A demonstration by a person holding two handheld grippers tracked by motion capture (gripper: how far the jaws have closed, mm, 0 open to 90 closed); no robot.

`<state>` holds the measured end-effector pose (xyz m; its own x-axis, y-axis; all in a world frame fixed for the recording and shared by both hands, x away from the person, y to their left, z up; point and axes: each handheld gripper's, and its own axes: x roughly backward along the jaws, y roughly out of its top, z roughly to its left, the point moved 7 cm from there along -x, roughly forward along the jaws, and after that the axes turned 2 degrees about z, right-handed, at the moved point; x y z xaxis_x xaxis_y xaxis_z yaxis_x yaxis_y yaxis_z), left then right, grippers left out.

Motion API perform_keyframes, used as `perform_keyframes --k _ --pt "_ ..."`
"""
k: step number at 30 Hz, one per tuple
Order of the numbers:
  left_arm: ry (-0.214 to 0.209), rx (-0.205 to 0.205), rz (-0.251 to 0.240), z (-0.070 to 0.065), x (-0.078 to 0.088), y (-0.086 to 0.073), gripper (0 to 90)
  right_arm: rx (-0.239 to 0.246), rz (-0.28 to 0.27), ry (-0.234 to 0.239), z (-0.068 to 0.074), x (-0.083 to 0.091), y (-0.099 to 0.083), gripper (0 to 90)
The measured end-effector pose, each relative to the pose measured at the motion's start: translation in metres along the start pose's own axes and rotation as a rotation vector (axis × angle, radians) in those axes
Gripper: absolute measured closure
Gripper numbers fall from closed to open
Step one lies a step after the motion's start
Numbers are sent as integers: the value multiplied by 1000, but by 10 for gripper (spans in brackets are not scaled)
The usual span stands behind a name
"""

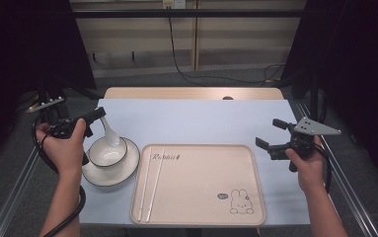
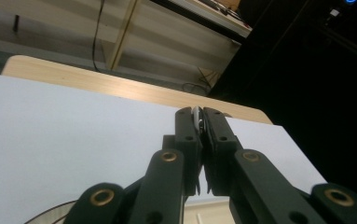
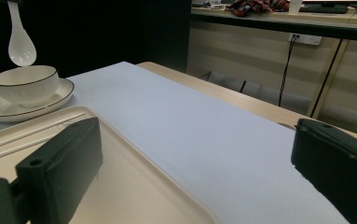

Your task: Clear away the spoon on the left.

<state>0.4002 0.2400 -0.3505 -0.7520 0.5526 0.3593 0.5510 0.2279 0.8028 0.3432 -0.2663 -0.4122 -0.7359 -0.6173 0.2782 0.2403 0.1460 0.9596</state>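
Above the bowl (image 1: 107, 152), the left hand-held gripper (image 1: 99, 114) pinched the white spoon (image 1: 111, 133) by its handle tip, scoop hanging down clear of the rim, probably for lifting out. The right hand-held gripper (image 1: 267, 138) waited beside the tray (image 1: 255, 173), jaws released, grasping nothing.

Black gripper (image 1: 97, 118) jaws, brass-ringed screws.
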Motion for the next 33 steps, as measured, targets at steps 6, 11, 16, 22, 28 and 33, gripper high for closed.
perform_keyframes --k 6,11,16,22,28,33 --pt "-16 -23 10 -12 -4 4 859 1 -1 5 1 -1 0 18" --pt "-34 -31 15 -23 -7 6 859 2 -1 4 1 -1 0 17" --pt "-59 -37 27 -33 -12 6 859 3 -1 2 1 -2 0 17" --pt "-80 -52 57 -41 -17 3 859 5 1 4 1 -2 -1 17" --pt "-102 -52 101 -51 -25 -5 859 9 2 12 2 -3 -1 17" --pt "-120 -57 140 -56 -31 -14 859 5 6 5 1 -2 -1 18"
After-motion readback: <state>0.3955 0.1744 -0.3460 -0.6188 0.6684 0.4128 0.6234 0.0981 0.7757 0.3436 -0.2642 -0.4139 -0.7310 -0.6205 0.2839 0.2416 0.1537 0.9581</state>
